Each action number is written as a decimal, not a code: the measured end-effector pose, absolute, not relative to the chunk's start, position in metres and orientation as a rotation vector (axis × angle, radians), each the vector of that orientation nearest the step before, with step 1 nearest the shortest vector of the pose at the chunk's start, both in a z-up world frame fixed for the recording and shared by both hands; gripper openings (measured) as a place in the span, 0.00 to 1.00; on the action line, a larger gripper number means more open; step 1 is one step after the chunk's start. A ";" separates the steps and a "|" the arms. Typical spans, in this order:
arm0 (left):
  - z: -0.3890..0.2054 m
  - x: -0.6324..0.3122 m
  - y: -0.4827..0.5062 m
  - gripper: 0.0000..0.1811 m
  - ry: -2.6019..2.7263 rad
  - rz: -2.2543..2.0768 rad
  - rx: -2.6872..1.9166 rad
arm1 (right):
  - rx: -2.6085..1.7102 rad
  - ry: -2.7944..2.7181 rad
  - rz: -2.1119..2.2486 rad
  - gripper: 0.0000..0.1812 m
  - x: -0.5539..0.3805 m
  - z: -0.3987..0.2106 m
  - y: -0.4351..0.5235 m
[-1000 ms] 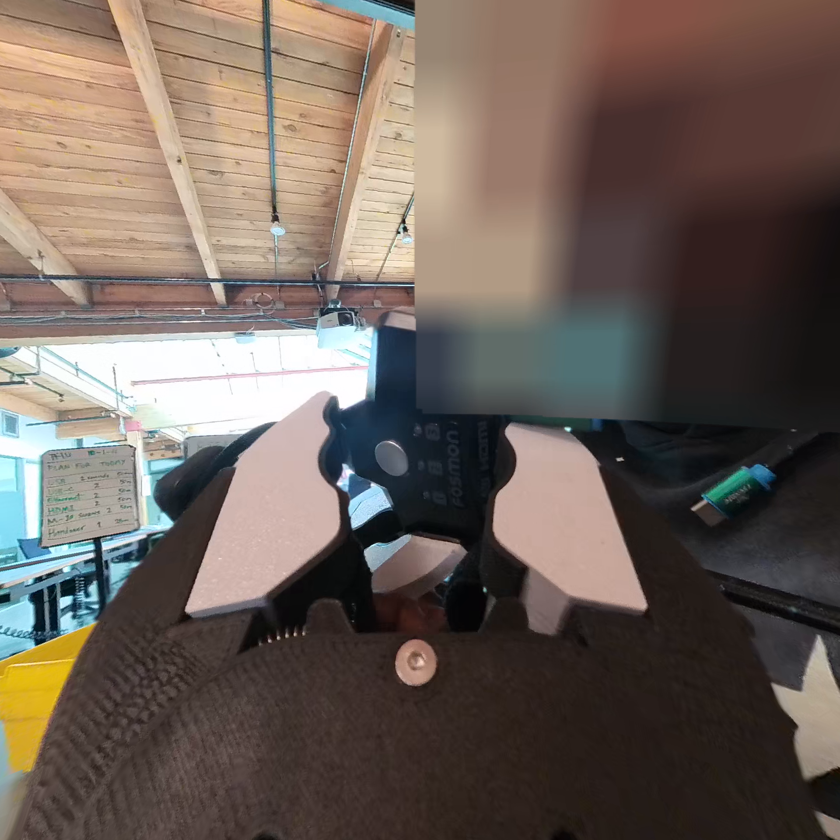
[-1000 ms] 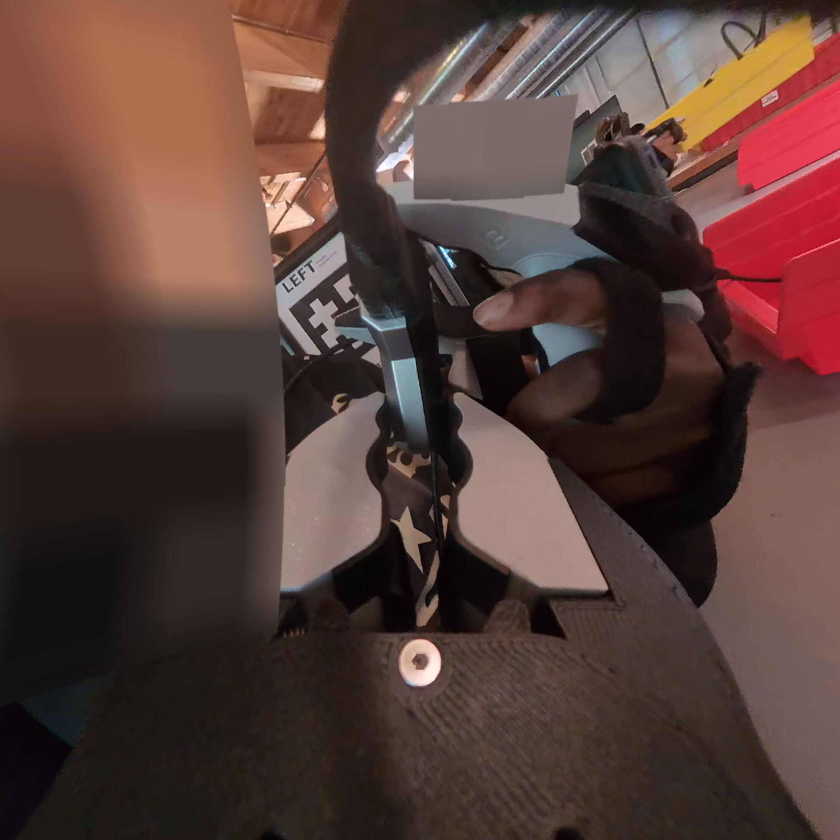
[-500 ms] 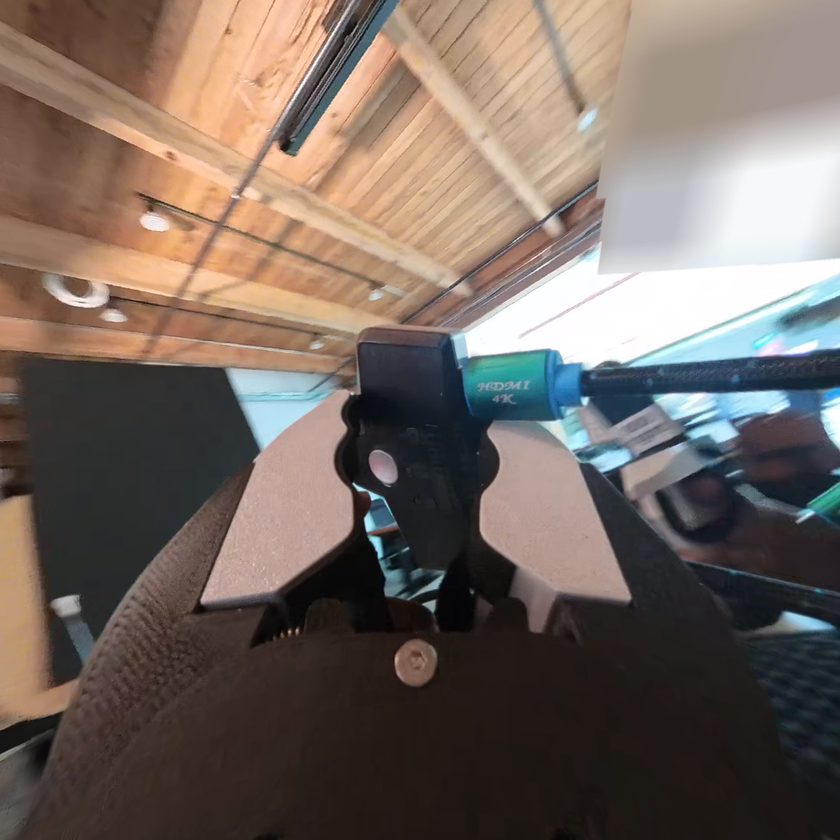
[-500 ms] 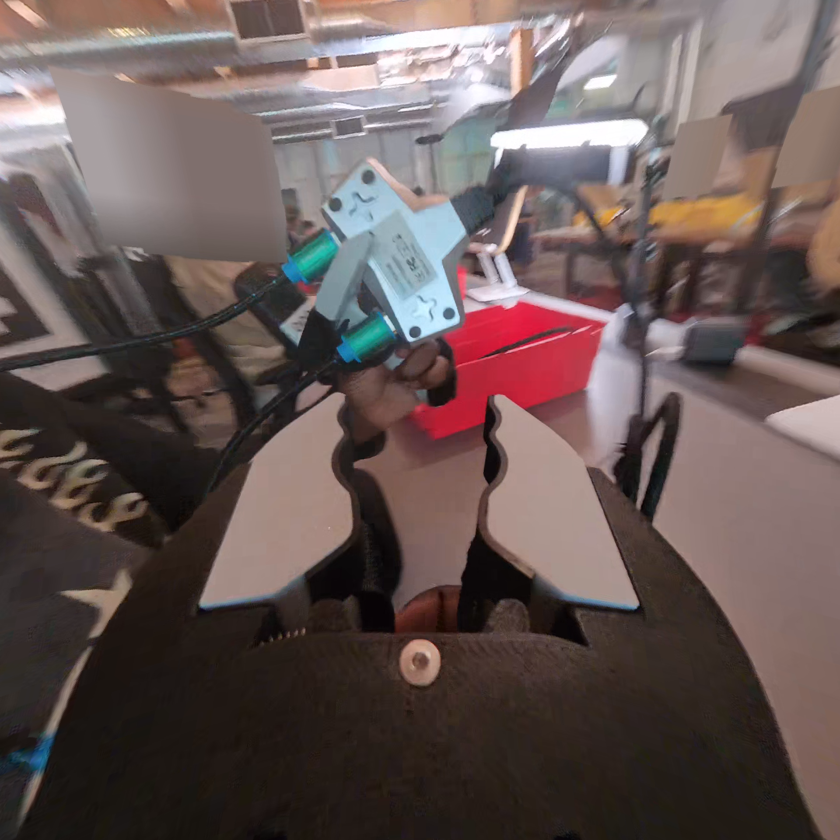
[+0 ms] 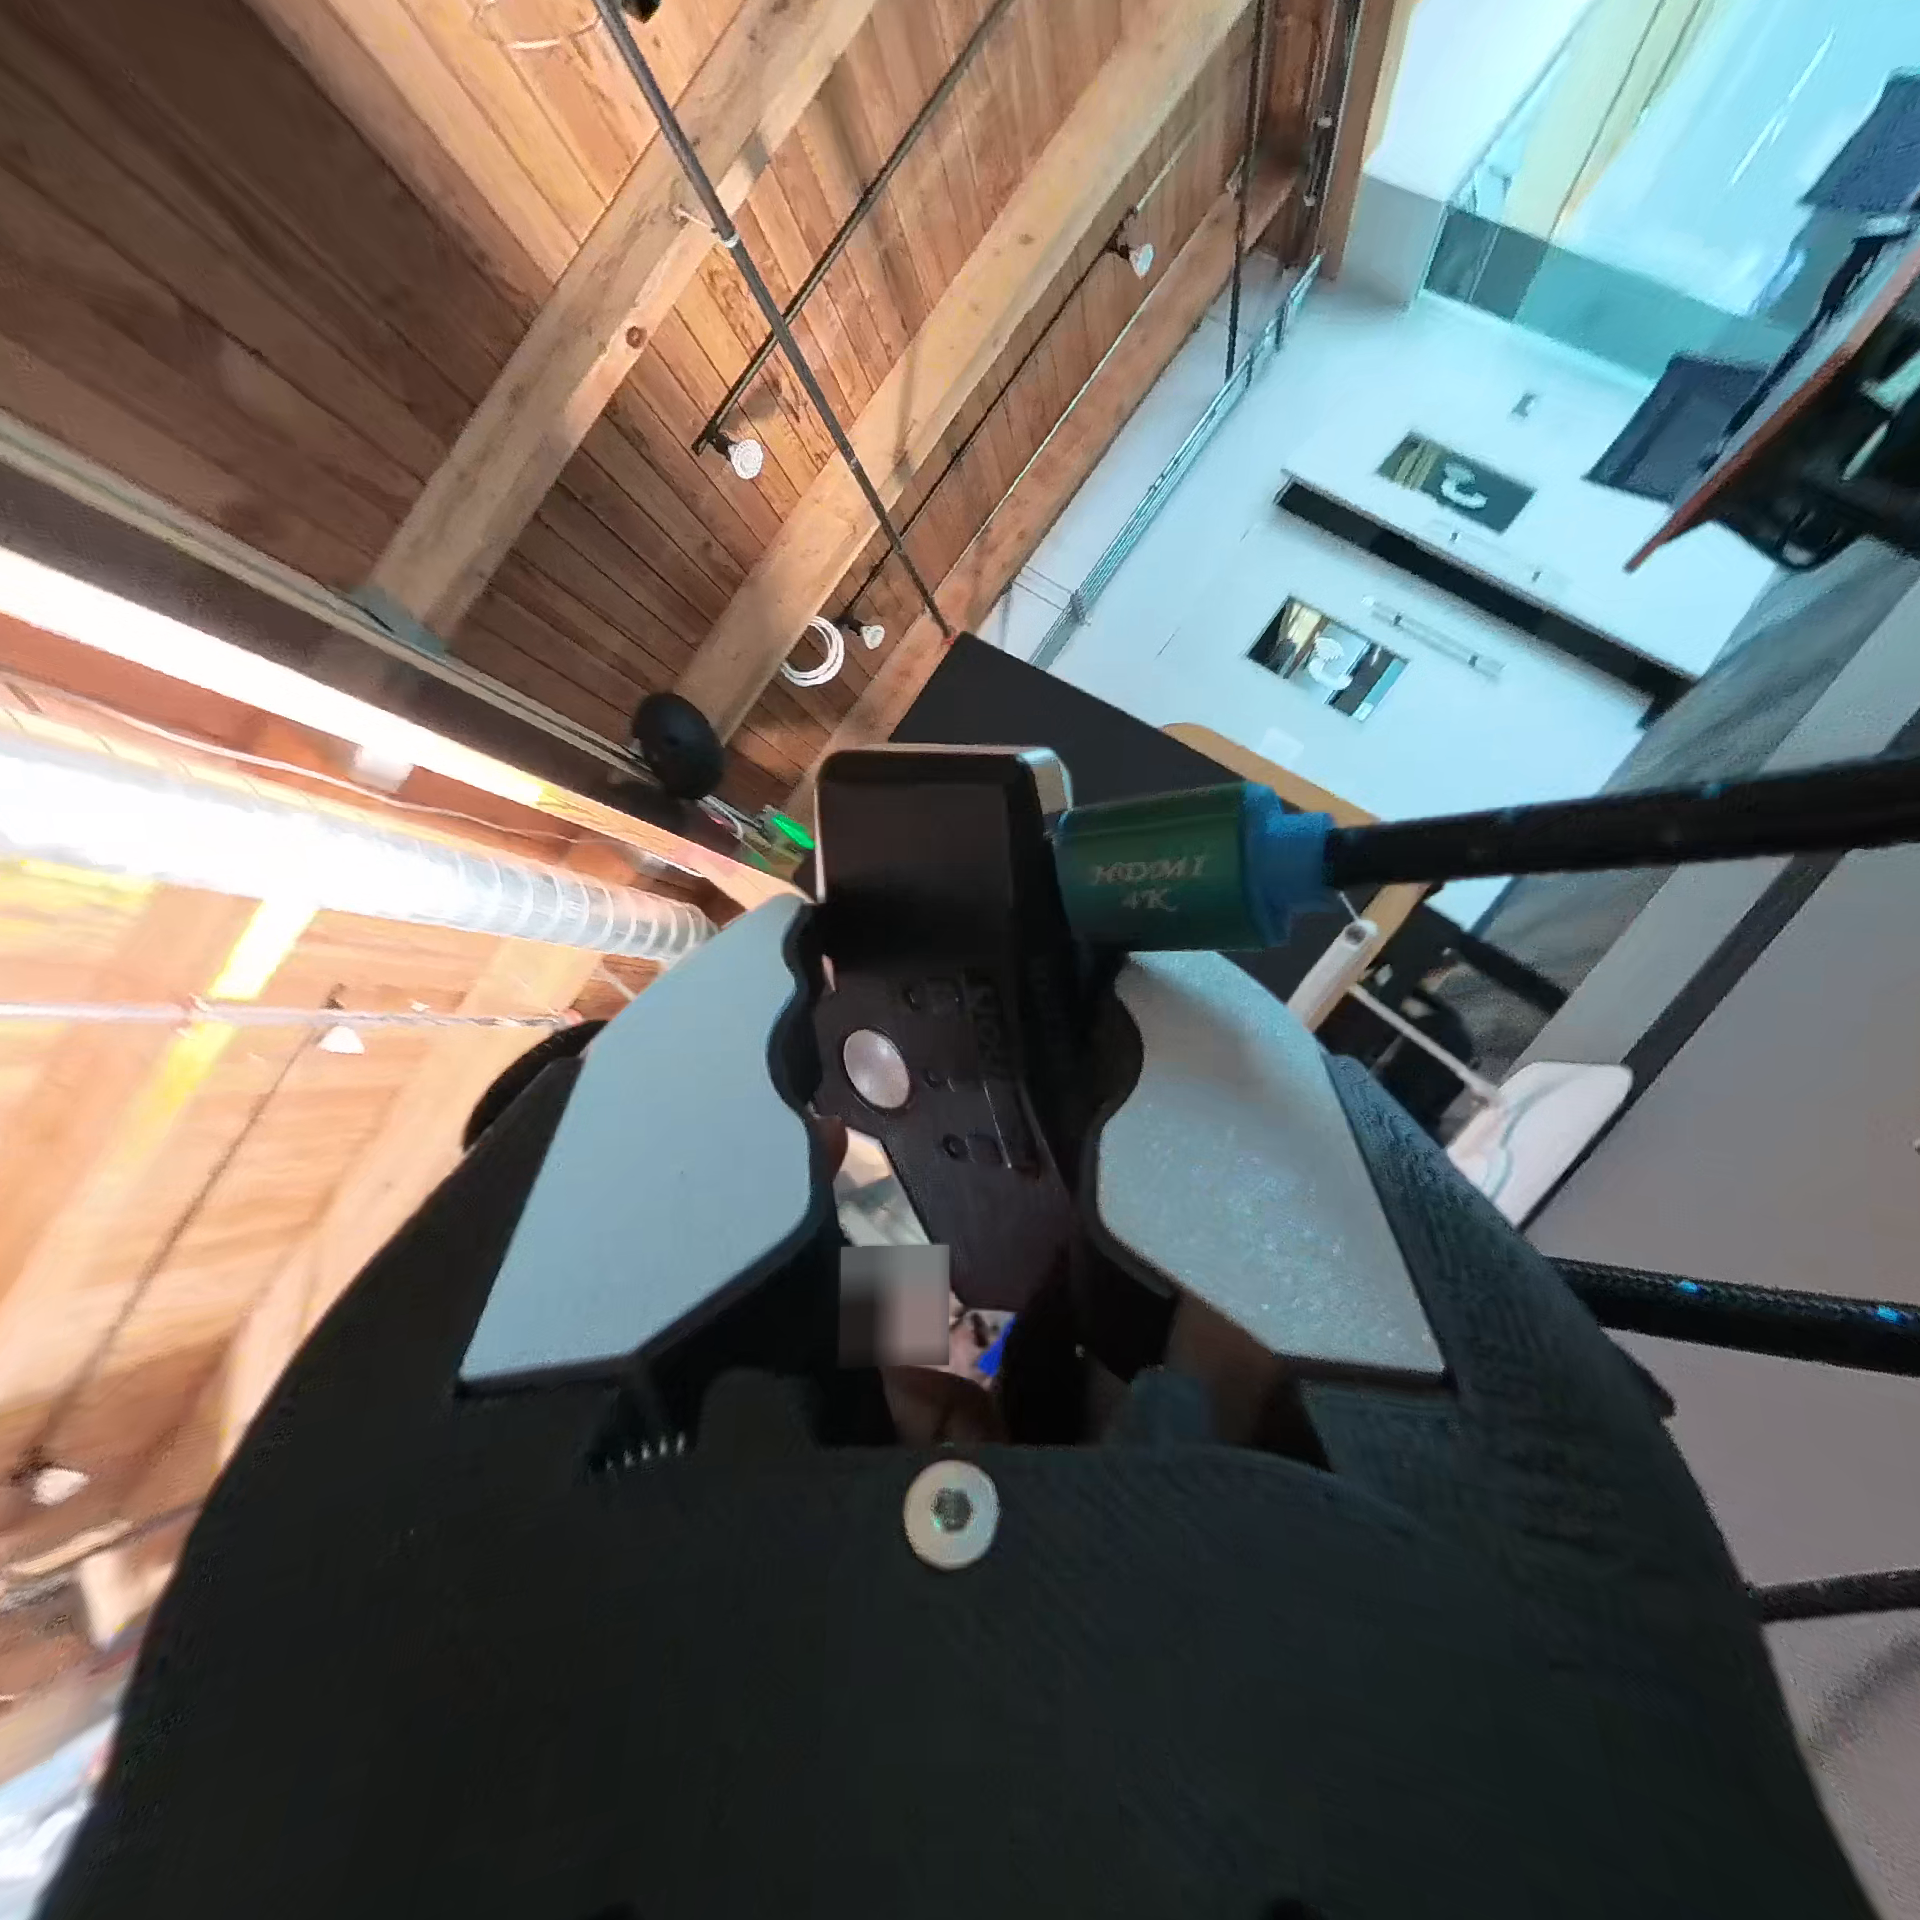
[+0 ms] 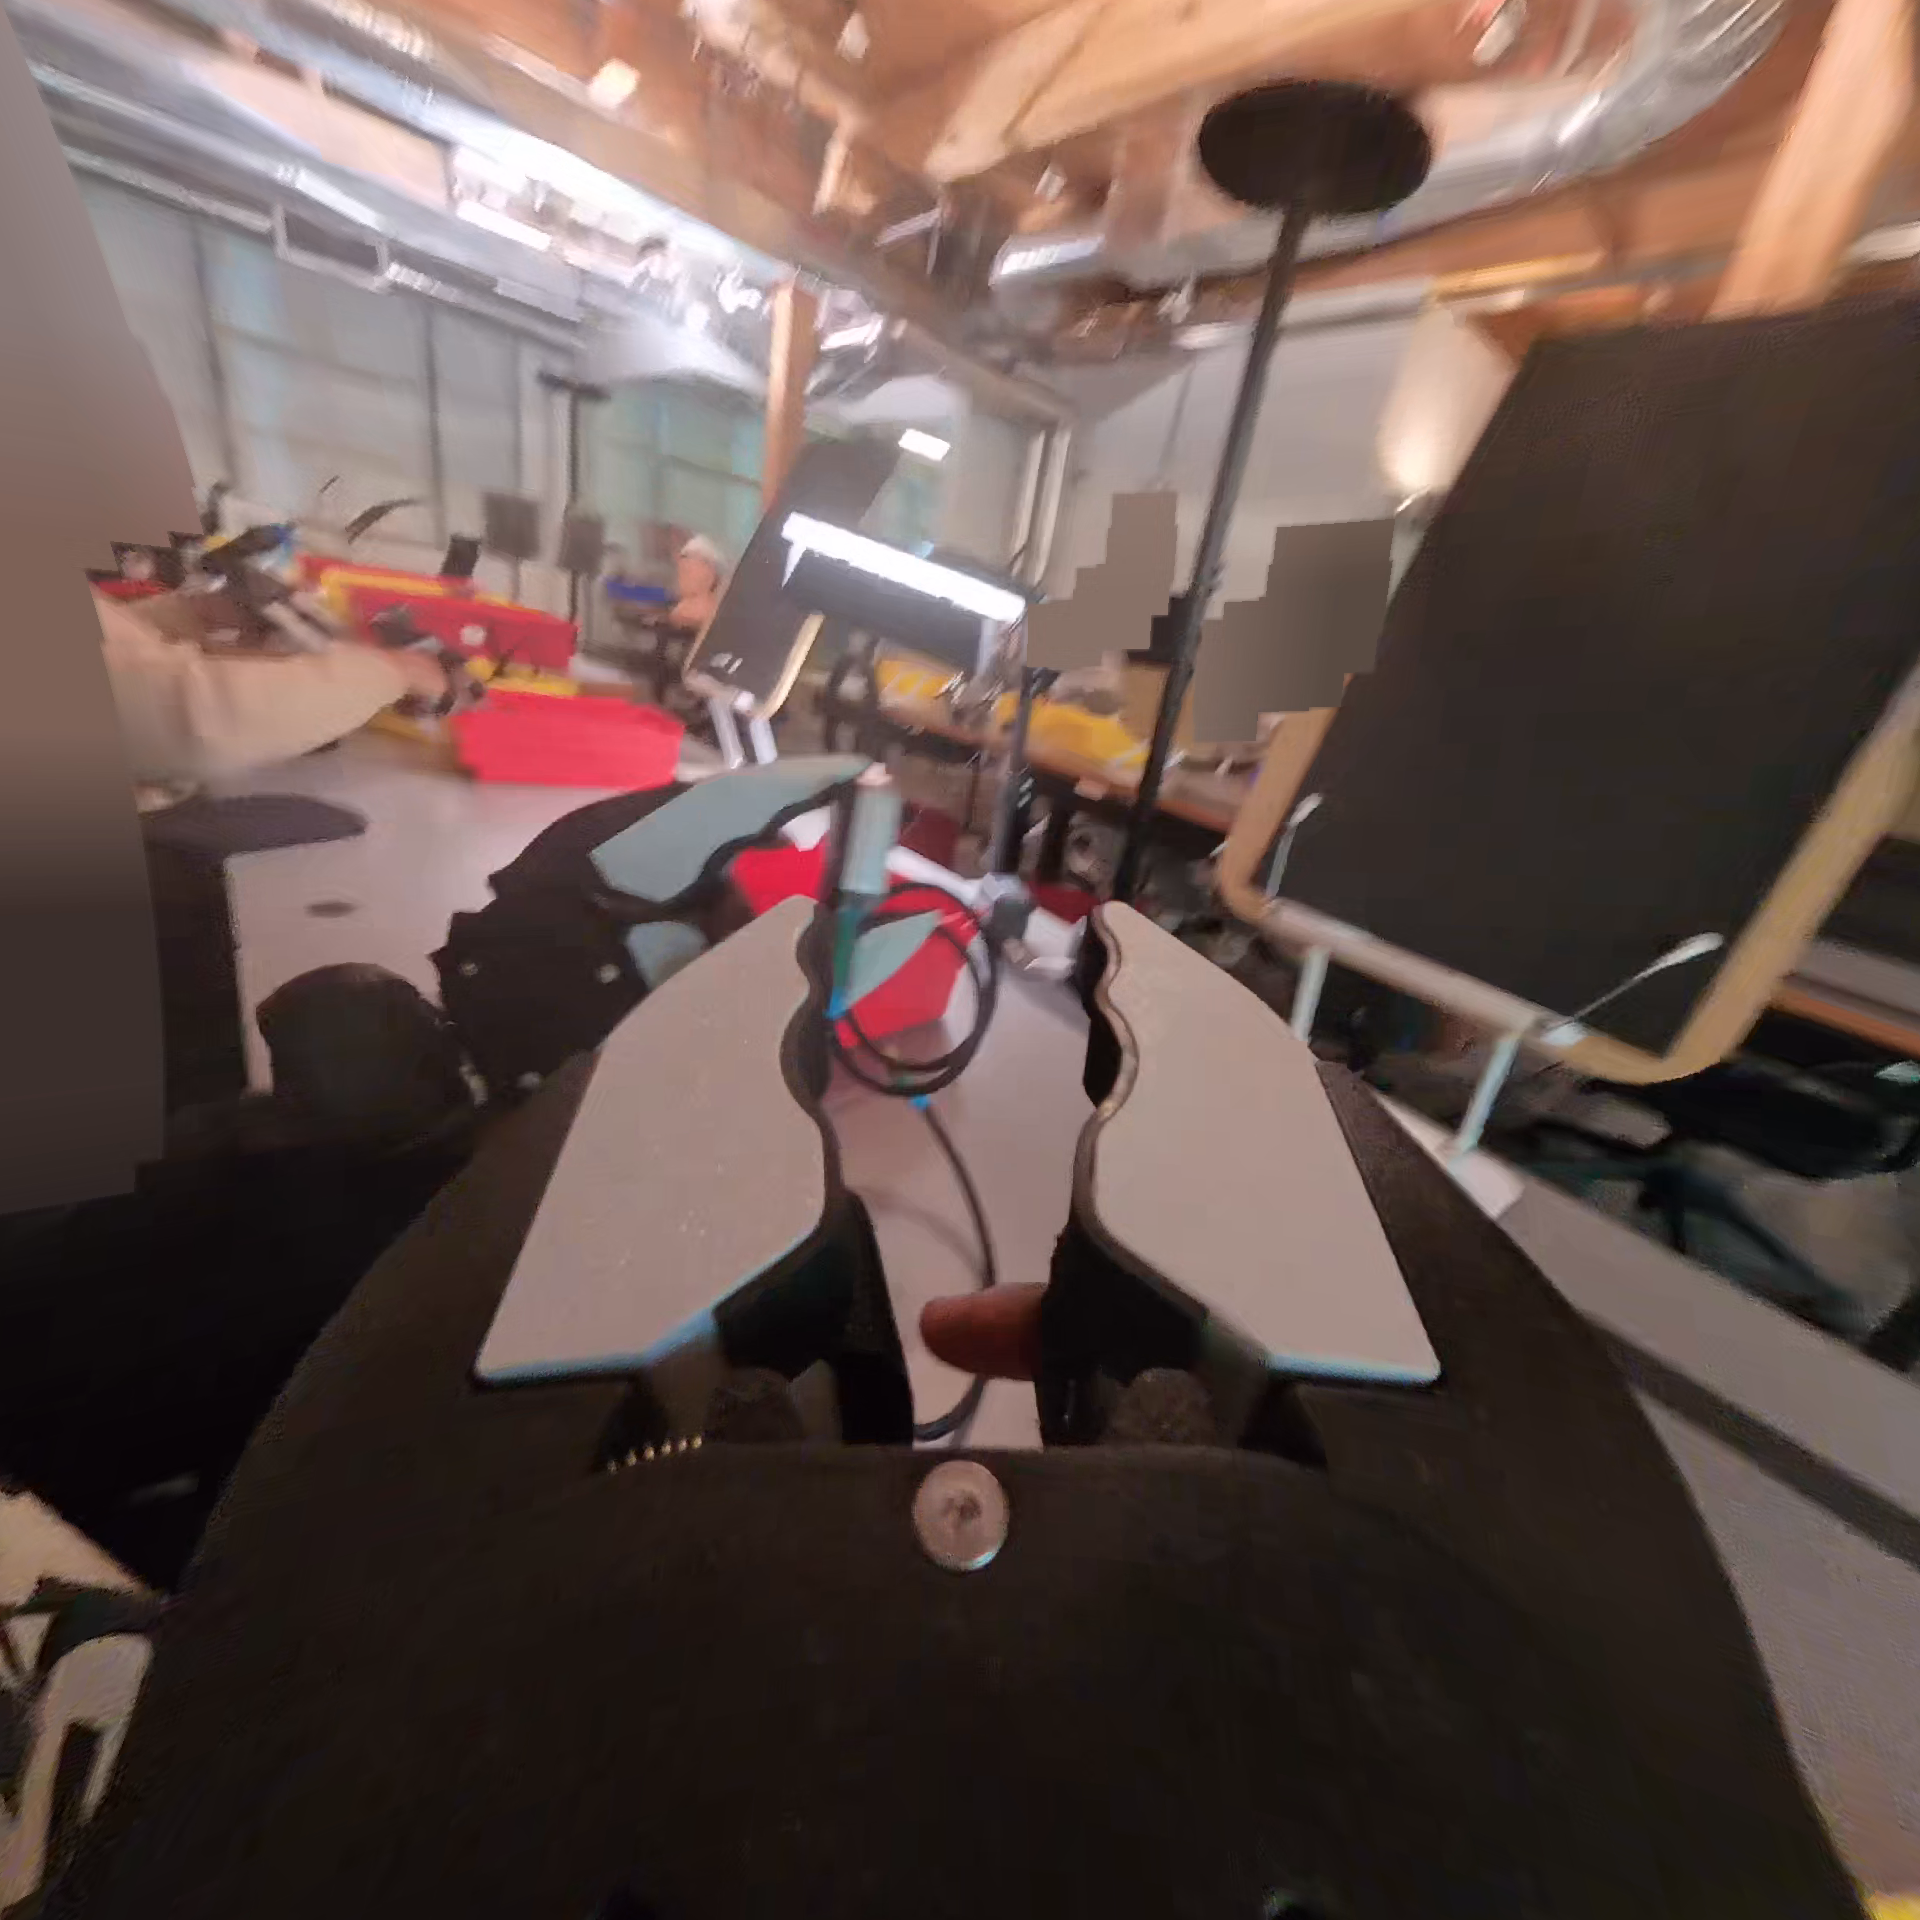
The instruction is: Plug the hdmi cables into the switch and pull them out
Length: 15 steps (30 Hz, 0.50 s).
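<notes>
The left gripper [image 5: 951,1039] is clamped on the switch [image 5: 935,997], a flat black box held edge-up between the two grey fingers [image 5: 665,1153] and raised toward a wooden plank ceiling [image 5: 436,270]. A round silver button sits on the face of the box just inside the left finger. One green-shelled plug [image 5: 1158,868] with a blue collar is seated in the right side of the box, just above the right finger, and its braided black cable [image 5: 1621,826] runs off to the right edge of the view. Another black cable [image 5: 1745,1314] crosses lower on the right, beside the gripper body. The right gripper [image 6: 951,997] is spread wide with nothing between its fingers, held well apart from the switch. Beyond its tips, in the right wrist view, the other gripper [image 6: 717,831] shows farther off to the left with a green plug [image 6: 868,842] standing at it, blurred, and a black cable looped below it [image 6: 935,1029] over the grey floor [image 6: 364,883]. Red bins [image 6: 566,738] lie farther back on the left, and a black panel in a pale wooden frame [image 6: 1621,665] leans on the right.
</notes>
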<state>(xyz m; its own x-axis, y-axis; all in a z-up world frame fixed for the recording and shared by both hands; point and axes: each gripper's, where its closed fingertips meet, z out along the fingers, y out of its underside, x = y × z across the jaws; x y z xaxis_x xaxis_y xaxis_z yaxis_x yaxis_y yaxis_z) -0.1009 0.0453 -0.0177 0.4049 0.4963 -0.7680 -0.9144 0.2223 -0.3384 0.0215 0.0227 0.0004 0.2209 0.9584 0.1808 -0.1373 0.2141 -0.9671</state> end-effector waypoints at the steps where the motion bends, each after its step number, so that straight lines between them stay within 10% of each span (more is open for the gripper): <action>1: -0.020 -0.095 0.046 0.27 0.591 1.074 -0.869 | -1.072 -1.082 0.980 0.27 0.006 -0.014 0.018; 10: -0.046 -0.058 0.058 0.27 0.754 1.087 -0.890 | -1.201 -1.194 0.955 0.08 -0.050 -0.077 0.031; 15: -0.044 -0.053 0.054 0.45 0.714 0.531 -0.963 | -1.172 -1.147 1.189 0.06 -0.039 -0.067 0.048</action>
<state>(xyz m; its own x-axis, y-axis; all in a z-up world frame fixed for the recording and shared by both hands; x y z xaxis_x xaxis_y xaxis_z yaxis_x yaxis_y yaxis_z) -0.0530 0.0537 -0.0443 0.6573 0.0940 -0.7477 -0.6890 0.4769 -0.5458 -0.0387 0.0479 -0.0674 0.0424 0.9989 0.0202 -0.0558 0.0226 -0.9982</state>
